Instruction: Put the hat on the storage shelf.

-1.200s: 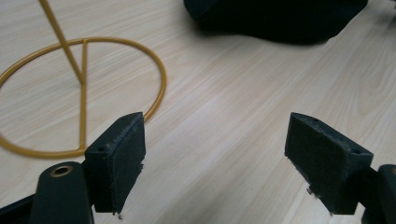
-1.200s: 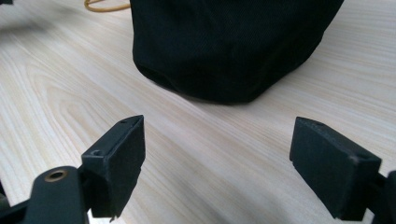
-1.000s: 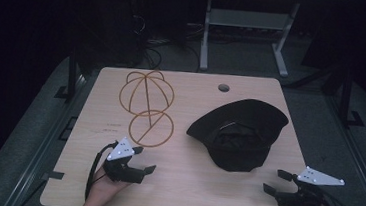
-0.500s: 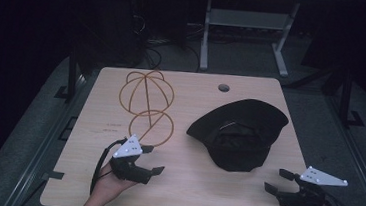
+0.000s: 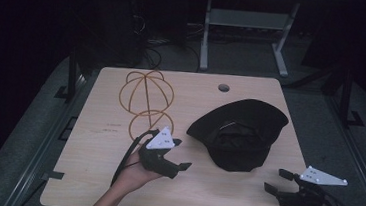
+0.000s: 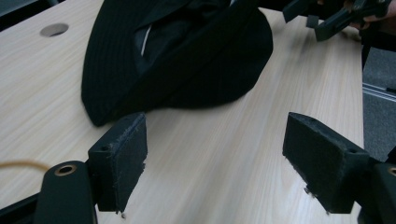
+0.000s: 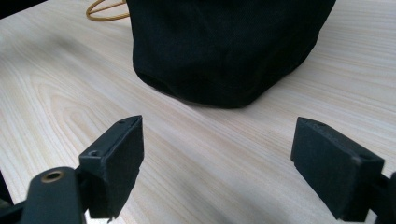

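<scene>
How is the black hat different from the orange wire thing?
The black hat is dark, solid cloth; the orange wire frame is thin, see-through hoops. The hat lies between both claws; the frame sits farther back, left of it, beyond the left claw. Both rest on the wooden table.

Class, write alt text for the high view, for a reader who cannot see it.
A black hat lies upturned on a wooden table, with an orange wire frame to its left. A person's two hands hold open grippers near the front edge: the left gripper close beside the hat, the right gripper at the front right corner.
</scene>
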The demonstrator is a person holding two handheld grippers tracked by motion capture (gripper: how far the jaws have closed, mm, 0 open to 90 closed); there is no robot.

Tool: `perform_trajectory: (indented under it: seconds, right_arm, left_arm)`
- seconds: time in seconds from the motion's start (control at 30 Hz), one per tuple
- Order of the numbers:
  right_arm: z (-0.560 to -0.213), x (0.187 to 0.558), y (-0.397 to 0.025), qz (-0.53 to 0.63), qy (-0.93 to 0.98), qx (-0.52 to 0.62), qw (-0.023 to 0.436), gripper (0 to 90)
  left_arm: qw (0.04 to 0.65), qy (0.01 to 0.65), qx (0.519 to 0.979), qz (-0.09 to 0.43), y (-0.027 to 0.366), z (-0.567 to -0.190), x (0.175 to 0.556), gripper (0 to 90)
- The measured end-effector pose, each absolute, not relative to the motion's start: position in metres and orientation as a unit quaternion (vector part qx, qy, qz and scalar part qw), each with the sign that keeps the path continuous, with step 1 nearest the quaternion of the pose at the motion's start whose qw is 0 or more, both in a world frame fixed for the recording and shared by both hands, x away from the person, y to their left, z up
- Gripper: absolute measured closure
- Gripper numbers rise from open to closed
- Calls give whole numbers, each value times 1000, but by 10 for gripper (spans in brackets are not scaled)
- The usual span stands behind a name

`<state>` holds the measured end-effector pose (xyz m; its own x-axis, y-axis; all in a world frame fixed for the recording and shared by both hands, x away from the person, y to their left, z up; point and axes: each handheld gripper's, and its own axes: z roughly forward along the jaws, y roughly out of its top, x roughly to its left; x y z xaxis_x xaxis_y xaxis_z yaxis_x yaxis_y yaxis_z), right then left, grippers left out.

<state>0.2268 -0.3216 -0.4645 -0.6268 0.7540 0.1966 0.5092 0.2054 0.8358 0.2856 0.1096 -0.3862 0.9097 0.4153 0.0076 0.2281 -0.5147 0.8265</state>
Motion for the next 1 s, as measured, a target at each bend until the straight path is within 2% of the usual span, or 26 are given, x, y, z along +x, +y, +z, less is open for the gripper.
perform_trajectory:
  seconds: [0.33, 0.57, 0.83, 1.0]
  right_arm:
    - [-464, 227, -322, 481, 764, 412, 124, 166]
    - [-465, 229, -322, 483, 763, 412, 124, 167]
    - [-466, 232, -322, 488, 760, 412, 121, 173]
    - [-466, 232, -323, 486, 760, 413, 124, 173]
  left_arm:
    - [450, 175, 870, 94, 67, -376, 312, 262]
    - [432, 169, 881, 94, 49, -374, 325, 436]
    - [426, 156, 886, 96, 43, -374, 323, 382]
    - [424, 153, 887, 100, 41, -373, 322, 387]
